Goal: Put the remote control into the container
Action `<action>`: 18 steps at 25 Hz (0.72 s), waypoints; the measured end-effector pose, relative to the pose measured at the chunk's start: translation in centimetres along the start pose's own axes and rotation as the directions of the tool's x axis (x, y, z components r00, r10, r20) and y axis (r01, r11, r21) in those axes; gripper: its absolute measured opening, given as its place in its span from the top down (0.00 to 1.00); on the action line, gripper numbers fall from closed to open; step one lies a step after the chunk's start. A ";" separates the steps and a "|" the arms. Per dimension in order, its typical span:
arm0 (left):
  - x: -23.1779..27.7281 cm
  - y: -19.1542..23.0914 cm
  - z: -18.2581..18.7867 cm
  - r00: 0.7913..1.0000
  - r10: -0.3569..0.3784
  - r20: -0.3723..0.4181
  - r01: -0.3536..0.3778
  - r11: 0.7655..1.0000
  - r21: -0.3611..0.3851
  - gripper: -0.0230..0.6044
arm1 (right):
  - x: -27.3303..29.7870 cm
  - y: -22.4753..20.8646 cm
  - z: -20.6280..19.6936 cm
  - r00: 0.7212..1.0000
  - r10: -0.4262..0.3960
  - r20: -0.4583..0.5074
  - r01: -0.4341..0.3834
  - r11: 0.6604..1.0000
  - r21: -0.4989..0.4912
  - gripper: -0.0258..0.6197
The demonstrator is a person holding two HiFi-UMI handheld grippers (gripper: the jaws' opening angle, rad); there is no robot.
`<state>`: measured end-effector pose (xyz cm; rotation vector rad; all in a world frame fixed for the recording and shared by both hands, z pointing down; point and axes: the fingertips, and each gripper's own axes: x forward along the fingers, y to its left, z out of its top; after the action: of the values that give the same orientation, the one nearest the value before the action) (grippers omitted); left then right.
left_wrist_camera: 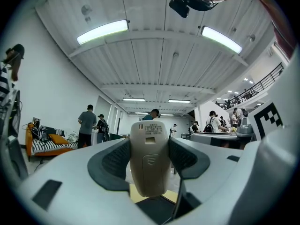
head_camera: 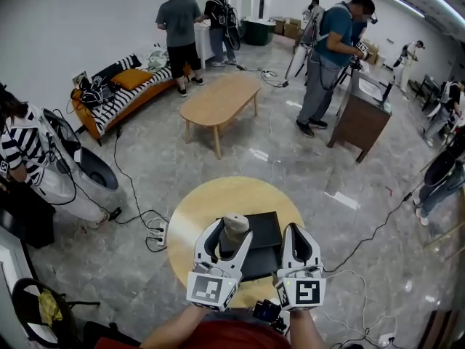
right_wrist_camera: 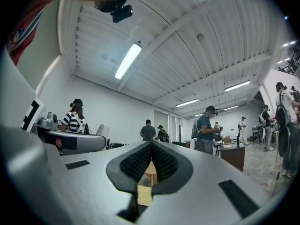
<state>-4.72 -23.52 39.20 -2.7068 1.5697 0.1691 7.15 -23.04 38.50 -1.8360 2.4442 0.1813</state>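
Note:
A beige remote control (head_camera: 235, 226) stands upright between the jaws of my left gripper (head_camera: 224, 244), which is shut on it. In the left gripper view the remote control (left_wrist_camera: 149, 159) shows its back, with a label and battery cover. A black container (head_camera: 263, 233) lies on the round wooden table (head_camera: 200, 202), right under and behind the remote. My right gripper (head_camera: 300, 247) hangs beside the container's right edge; its pads (right_wrist_camera: 151, 164) meet with nothing between them.
A power strip (head_camera: 159, 233) with cables lies on the floor left of the table. An oval coffee table (head_camera: 220, 98) stands further off, a striped sofa (head_camera: 120, 93) at the left wall. Several people stand around the room.

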 end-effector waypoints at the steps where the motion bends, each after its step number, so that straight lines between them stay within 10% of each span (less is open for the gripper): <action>1: 0.2 -0.1 -0.1 1.000 -0.001 -0.007 0.001 1.000 -0.004 0.54 | 0.2 -0.4 -0.1 1.000 -0.003 -0.002 0.003 1.000 0.002 0.93; 18: 3.3 -1.1 -4.6 0.978 0.004 -0.209 -0.003 1.000 0.005 0.54 | 2.3 -3.9 -0.8 1.000 0.010 -0.022 -0.009 0.999 0.037 0.93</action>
<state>-1.69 -26.11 43.35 -2.7977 1.6204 -0.1241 10.25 -26.46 38.79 -1.8216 2.4539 0.1169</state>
